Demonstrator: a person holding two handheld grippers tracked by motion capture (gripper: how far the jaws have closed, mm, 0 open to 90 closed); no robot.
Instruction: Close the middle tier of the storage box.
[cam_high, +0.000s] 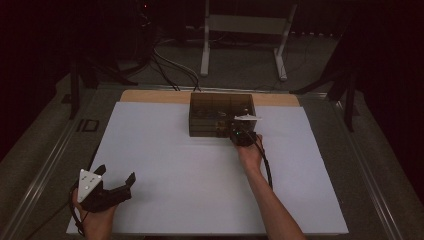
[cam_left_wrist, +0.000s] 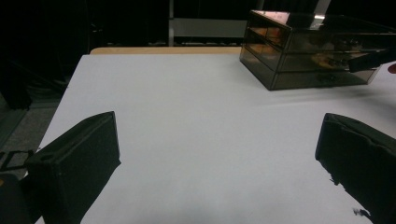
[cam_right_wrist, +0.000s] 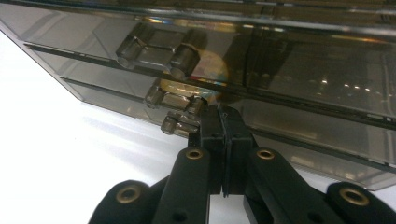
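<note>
- A white worktop (cam_high: 200, 175) lay under dim light, bare over most of its surface.
- A strip of pale wood (cam_high: 150, 96) showed along its far edge.
- Beyond it, a white metal frame (cam_high: 243, 30) stood on the grey floor (cam_high: 240, 70).
- Dark cables (cam_high: 167, 67) trailed across that floor.

A dim lab: bare white table (cam_high: 165, 165), loose floor cables (cam_high: 170, 67).

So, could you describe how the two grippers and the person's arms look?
Both the left gripper and the right gripper are black, each topped by a grey three-cornered plate. A black cable trails from each. The right gripper's linkage bars carry brass-coloured rivets. The forearms are bare, with no sleeves in sight.
</note>
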